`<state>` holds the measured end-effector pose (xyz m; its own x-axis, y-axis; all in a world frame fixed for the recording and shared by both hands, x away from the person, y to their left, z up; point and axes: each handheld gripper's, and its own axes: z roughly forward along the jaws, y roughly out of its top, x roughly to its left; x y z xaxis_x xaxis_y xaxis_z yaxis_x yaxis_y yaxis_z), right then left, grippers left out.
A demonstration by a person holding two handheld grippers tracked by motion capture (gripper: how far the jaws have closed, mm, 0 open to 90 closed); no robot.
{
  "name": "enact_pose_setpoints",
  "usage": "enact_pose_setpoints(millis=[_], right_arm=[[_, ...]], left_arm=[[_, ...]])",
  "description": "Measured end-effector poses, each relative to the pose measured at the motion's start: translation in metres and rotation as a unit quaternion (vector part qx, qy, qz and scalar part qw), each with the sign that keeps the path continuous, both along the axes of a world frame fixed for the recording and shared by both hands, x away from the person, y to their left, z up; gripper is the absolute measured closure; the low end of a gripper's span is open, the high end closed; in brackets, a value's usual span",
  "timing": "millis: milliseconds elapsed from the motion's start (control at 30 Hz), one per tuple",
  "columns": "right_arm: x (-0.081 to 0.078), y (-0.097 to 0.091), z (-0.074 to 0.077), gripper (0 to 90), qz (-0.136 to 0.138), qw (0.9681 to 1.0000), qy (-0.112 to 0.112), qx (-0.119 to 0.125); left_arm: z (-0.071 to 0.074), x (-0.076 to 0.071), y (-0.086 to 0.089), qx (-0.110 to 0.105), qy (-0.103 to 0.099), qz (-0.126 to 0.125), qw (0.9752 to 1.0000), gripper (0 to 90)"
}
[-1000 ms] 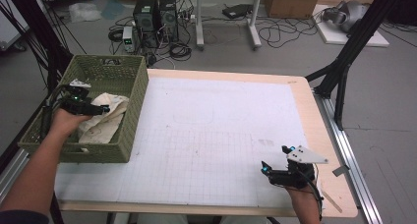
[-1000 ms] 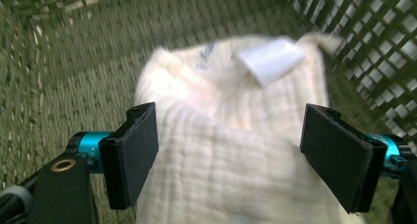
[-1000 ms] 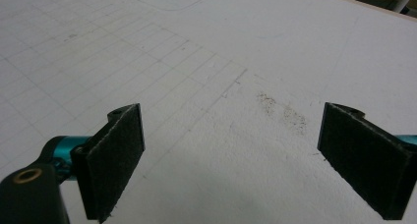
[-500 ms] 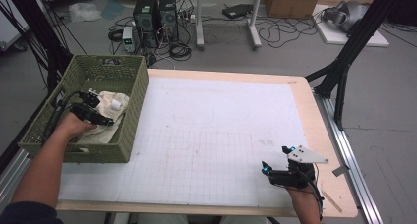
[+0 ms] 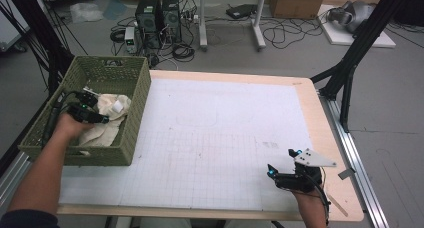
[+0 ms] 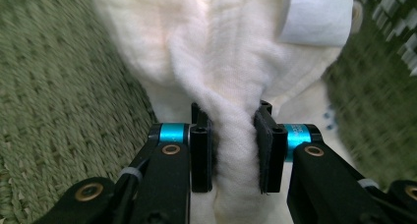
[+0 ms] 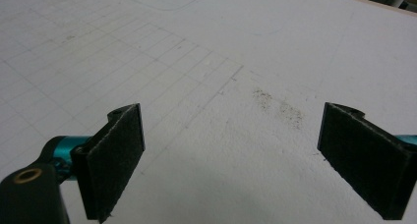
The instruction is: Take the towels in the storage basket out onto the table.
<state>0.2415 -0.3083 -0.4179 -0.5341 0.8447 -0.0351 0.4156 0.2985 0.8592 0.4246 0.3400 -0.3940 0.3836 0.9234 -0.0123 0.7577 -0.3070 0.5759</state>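
A cream-white cloth (image 5: 110,123) lies crumpled in the green woven basket (image 5: 139,105) at the table's left edge. My left gripper (image 5: 102,119) reaches down into the basket. Its jaws have just been closing, and in the left gripper view (image 6: 235,145) both pads pinch a raised fold of the cloth (image 6: 231,62). A white label (image 6: 314,17) is sewn on the cloth farther off. My right gripper (image 5: 281,162) rests open near the table's front right, and in the right gripper view (image 7: 231,160) only the bare white gridded mat (image 7: 221,62) lies between its jaws.
The white gridded mat (image 5: 225,133) covers most of the wooden table. Behind the table, computer towers (image 5: 157,13), cables and cardboard boxes stand on the floor. A black frame leg (image 5: 350,63) rises at the right edge.
My left hand has shifted slightly right and lower onto the cloth in the basket. The right hand and its gripper have stayed put.
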Motion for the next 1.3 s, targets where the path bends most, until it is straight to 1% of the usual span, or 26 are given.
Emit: enact_pose_setpoints(millis=[100, 133, 200, 267, 333, 400, 500, 533, 567, 600, 633, 667, 700, 733, 767, 800, 867, 900, 933, 967, 1033, 1067, 1100, 1133, 1267, 1300], right_arm=[[-0.001, -0.001, 0.001, 9.8, -0.003, 1.0000, 0.001, 0.003], [-0.001, -0.001, 0.001, 9.8, -0.003, 1.0000, 0.001, 0.003], [-0.001, -0.001, 0.001, 9.7, -0.004, 1.0000, -0.003, 0.004], [-0.001, -0.002, 0.002, 9.7, -0.004, 1.0000, -0.003, 0.005], [-0.002, -0.002, 0.002, 9.7, -0.005, 0.9999, -0.003, 0.008], [-0.002, -0.002, 0.002, 9.7, -0.005, 0.9999, -0.002, 0.008], [-0.002, -0.001, 0.003, 9.7, -0.002, 0.9999, -0.005, 0.009], [-0.002, -0.001, 0.003, 9.7, -0.002, 0.9999, -0.006, 0.009], [-0.002, -0.001, 0.004, 9.8, -0.002, 0.9999, -0.007, 0.010], [-0.002, 0.000, 0.004, 9.7, -0.003, 0.9999, -0.006, 0.010], [-0.002, 0.000, 0.004, 9.7, -0.002, 0.9999, -0.008, 0.010], [-0.002, 0.000, 0.004, 9.7, -0.002, 0.9999, -0.007, 0.011], [-0.002, 0.000, 0.004, 9.7, -0.001, 0.9999, -0.009, 0.011], [-0.002, 0.000, 0.005, 9.7, -0.001, 0.9999, -0.008, 0.010], [-0.002, 0.000, 0.005, 9.7, -0.001, 0.9999, -0.008, 0.010], [-0.003, 0.000, 0.005, 9.7, -0.001, 0.9999, -0.007, 0.011], [-0.002, 0.000, 0.005, 9.7, -0.001, 0.9999, -0.010, 0.010], [-0.002, 0.000, 0.005, 9.7, 0.000, 0.9999, -0.010, 0.009], [-0.002, 0.000, 0.005, 9.7, -0.001, 0.9999, -0.010, 0.010], [-0.002, 0.000, 0.005, 9.7, -0.001, 0.9999, -0.010, 0.010], [-0.002, 0.000, 0.005, 9.7, -0.001, 0.9999, -0.007, 0.011], [-0.002, 0.000, 0.005, 9.7, 0.000, 0.9999, -0.009, 0.010], [-0.002, 0.000, 0.005, 9.7, 0.000, 0.9999, -0.009, 0.010], [-0.002, 0.000, 0.005, 9.7, 0.001, 0.9999, -0.011, 0.008], [-0.003, 0.001, 0.006, 9.7, 0.001, 0.9999, -0.011, 0.008], [-0.002, 0.001, 0.006, 9.7, 0.001, 0.9999, -0.014, 0.008]], left_arm=[[0.008, -0.006, 0.009, -0.035, -0.035, 0.028, 0.9984, 73.2], [0.008, -0.006, 0.009, -0.035, -0.035, 0.028, 0.9984, 73.2], [0.016, -0.011, 0.014, -0.057, -0.070, 0.047, 0.9948, 73.3], [0.017, -0.012, 0.015, -0.059, -0.076, 0.049, 0.9942, 73.3], [0.027, -0.019, 0.019, -0.077, -0.112, 0.050, 0.9895, 73.3], [0.029, -0.021, 0.020, -0.081, -0.117, 0.052, 0.9884, 73.2], [0.039, -0.029, 0.025, -0.104, -0.153, 0.060, 0.9809, 73.2], [0.044, -0.033, 0.027, -0.120, -0.176, 0.066, 0.9748, 73.2], [0.044, -0.033, 0.027, -0.120, -0.176, 0.066, 0.9748, 73.2], [0.047, -0.035, 0.028, -0.128, -0.187, 0.068, 0.9717, 73.2], [0.052, -0.039, 0.030, -0.141, -0.210, 0.074, 0.9647, 73.2], [0.052, -0.039, 0.030, -0.141, -0.210, 0.074, 0.9647, 73.3], [0.057, -0.043, 0.031, -0.151, -0.225, 0.077, 0.9596, 73.3], [0.057, -0.043, 0.031, -0.151, -0.225, 0.077, 0.9596, 73.2], [0.059, -0.045, 0.031, -0.154, -0.234, 0.078, 0.9568, 73.2], [0.064, -0.048, 0.031, -0.164, -0.249, 0.082, 0.9509, 73.1], [0.069, -0.051, 0.031, -0.176, -0.264, 0.084, 0.9447, 73.1], [0.069, -0.051, 0.031, -0.176, -0.264, 0.084, 0.9447, 73.1], [0.076, -0.053, 0.029, -0.179, -0.275, 0.080, 0.9413, 73.2], [0.076, -0.053, 0.029, -0.179, -0.275, 0.080, 0.9413, 73.2], [0.084, -0.056, 0.026, -0.184, -0.286, 0.071, 0.9377, 73.1], [0.090, -0.058, 0.023, -0.188, -0.296, 0.065, 0.9341, 73.2], [0.090, -0.058, 0.023, -0.188, -0.296, 0.065, 0.9341, 73.2], [0.094, -0.060, 0.021, -0.194, -0.303, 0.061, 0.9310, 73.1], [0.104, -0.063, 0.014, -0.198, -0.316, 0.047, 0.9268, 73.2], [0.109, -0.065, 0.011, -0.201, -0.322, 0.041, 0.9240, 73.2]])
